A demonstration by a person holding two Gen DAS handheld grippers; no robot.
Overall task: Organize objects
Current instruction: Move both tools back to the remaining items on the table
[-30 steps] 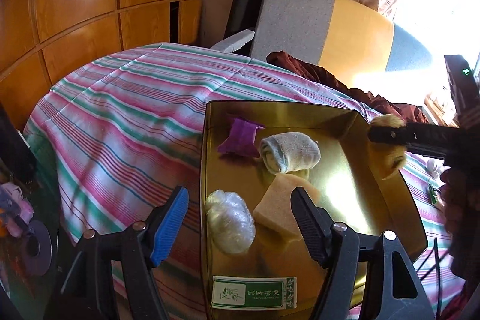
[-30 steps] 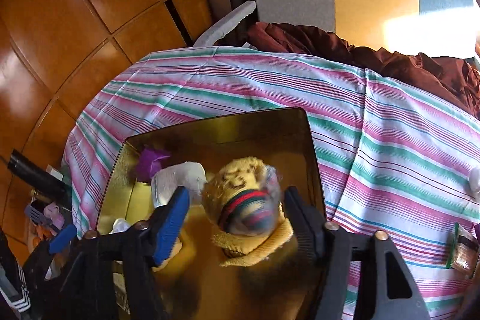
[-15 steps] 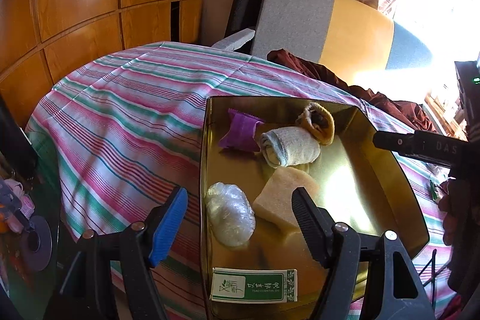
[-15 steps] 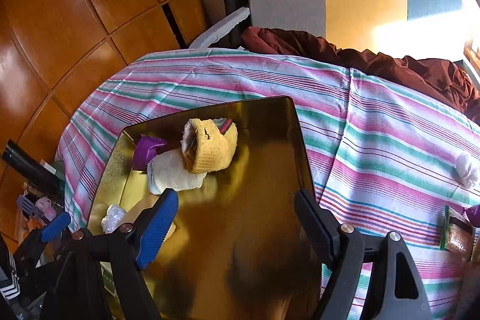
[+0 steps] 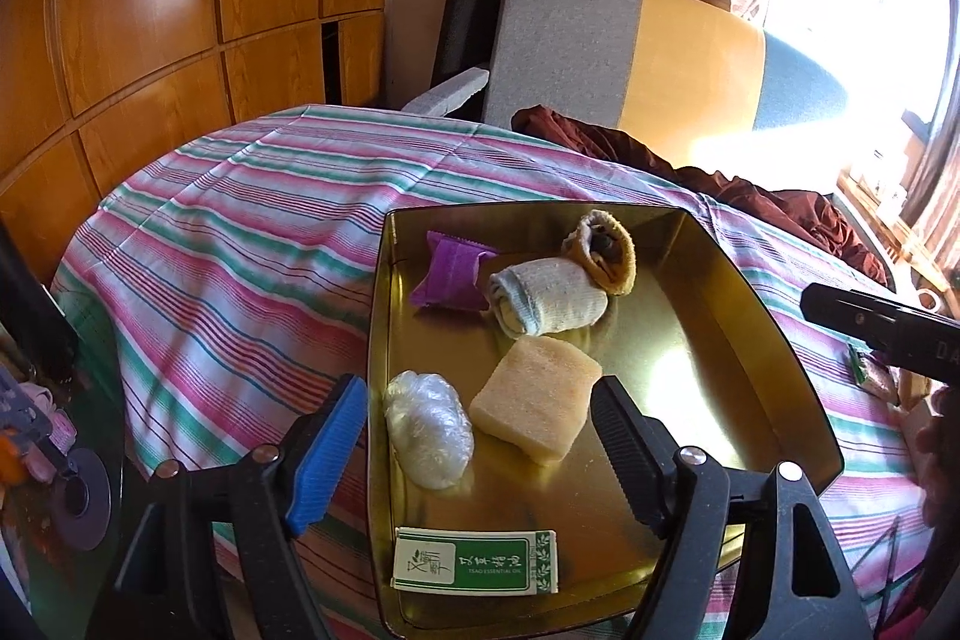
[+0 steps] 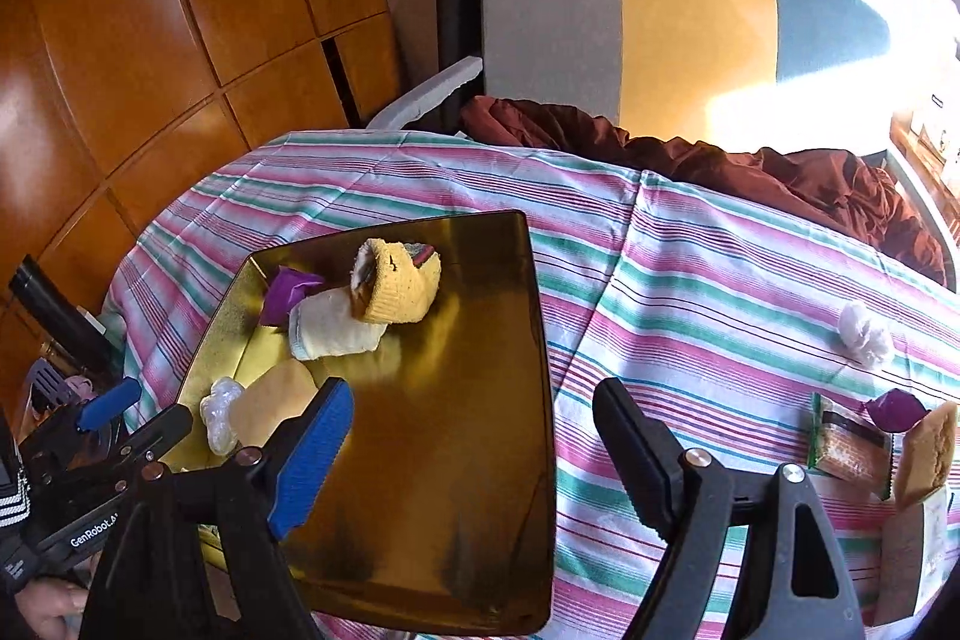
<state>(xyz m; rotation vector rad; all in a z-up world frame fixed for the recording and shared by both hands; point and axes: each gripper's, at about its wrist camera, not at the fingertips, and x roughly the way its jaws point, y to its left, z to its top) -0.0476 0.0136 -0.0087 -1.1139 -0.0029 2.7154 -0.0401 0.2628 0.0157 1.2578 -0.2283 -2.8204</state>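
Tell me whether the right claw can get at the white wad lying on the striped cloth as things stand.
Probably yes. The right claw is open and empty, and the white wad lies alone on bare striped cloth, off to its right, outside the gold tray, with nothing between them.

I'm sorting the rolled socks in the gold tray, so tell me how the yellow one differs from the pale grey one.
The yellow sock roll is a mustard knit with dark striped fabric showing at its open end; the grey sock roll is plain and pale. The yellow one sits nearer the far wall of the gold tray and leans on the grey one, which lies flat beside the purple packet. Both are rolled socks in the tray, and they touch.
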